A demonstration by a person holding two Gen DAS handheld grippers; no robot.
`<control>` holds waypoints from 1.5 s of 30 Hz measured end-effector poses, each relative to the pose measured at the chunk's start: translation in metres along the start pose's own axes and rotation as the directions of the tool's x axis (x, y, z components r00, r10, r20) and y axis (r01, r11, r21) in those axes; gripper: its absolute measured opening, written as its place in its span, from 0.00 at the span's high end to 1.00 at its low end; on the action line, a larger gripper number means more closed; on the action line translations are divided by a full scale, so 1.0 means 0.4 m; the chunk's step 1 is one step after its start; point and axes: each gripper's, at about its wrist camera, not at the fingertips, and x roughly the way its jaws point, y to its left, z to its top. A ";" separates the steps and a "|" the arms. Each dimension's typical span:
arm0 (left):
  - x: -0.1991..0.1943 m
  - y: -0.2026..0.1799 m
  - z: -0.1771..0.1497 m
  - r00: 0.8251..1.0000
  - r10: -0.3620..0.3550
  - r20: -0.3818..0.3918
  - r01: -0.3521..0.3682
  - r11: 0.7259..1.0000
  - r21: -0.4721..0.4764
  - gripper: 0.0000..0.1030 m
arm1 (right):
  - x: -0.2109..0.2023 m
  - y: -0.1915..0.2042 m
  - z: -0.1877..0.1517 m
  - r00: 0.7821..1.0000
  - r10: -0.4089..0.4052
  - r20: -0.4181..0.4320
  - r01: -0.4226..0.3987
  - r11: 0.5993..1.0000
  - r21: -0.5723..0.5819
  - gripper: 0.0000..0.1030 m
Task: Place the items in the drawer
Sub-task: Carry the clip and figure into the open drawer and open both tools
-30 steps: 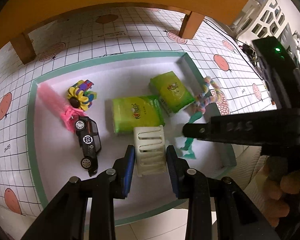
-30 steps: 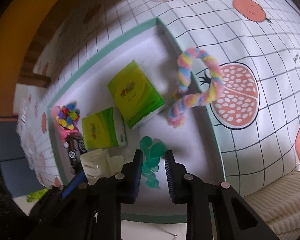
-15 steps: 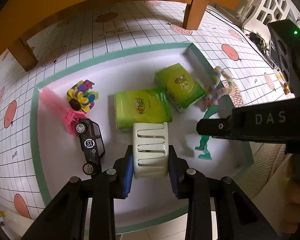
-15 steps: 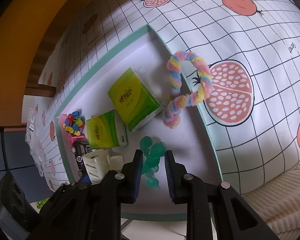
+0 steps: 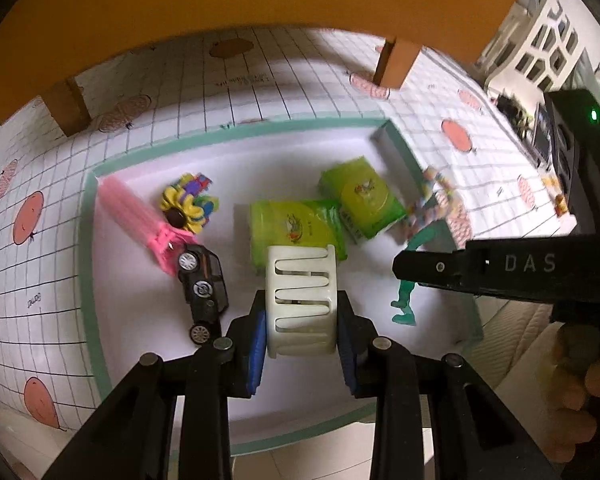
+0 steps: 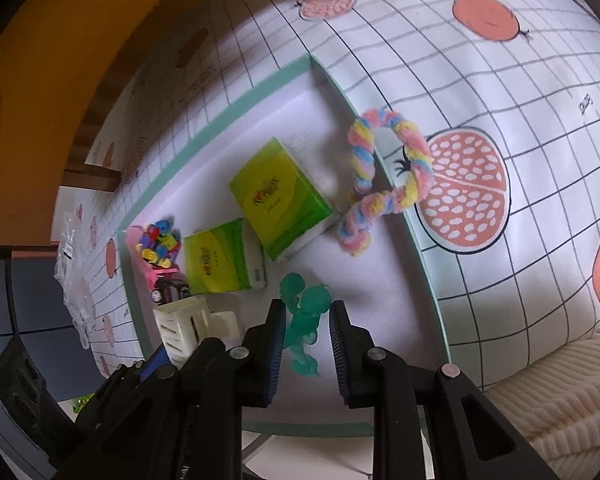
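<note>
We clamp our left gripper [image 5: 302,316] on a slotted cream plastic holder [image 5: 301,300]; our right gripper [image 6: 305,338] pinches a translucent green figure [image 6: 303,320].

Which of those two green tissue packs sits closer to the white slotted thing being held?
The soft green pack lying directly behind the white slotted holder in the left gripper. The other green pack lies farther off, near the drawer's right wall.

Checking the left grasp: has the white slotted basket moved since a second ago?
Yes. The white slotted basket, clamped in the left gripper, now overlaps the near edge of the green tissue pack; earlier it sat short of it, so it moved deeper into the drawer.
</note>
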 end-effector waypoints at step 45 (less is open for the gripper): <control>-0.489 0.205 0.450 0.893 0.039 0.448 0.006 0.995 -0.097 0.45 | -0.520 0.512 0.208 0.934 0.051 0.353 0.130 0.872 -0.471 0.56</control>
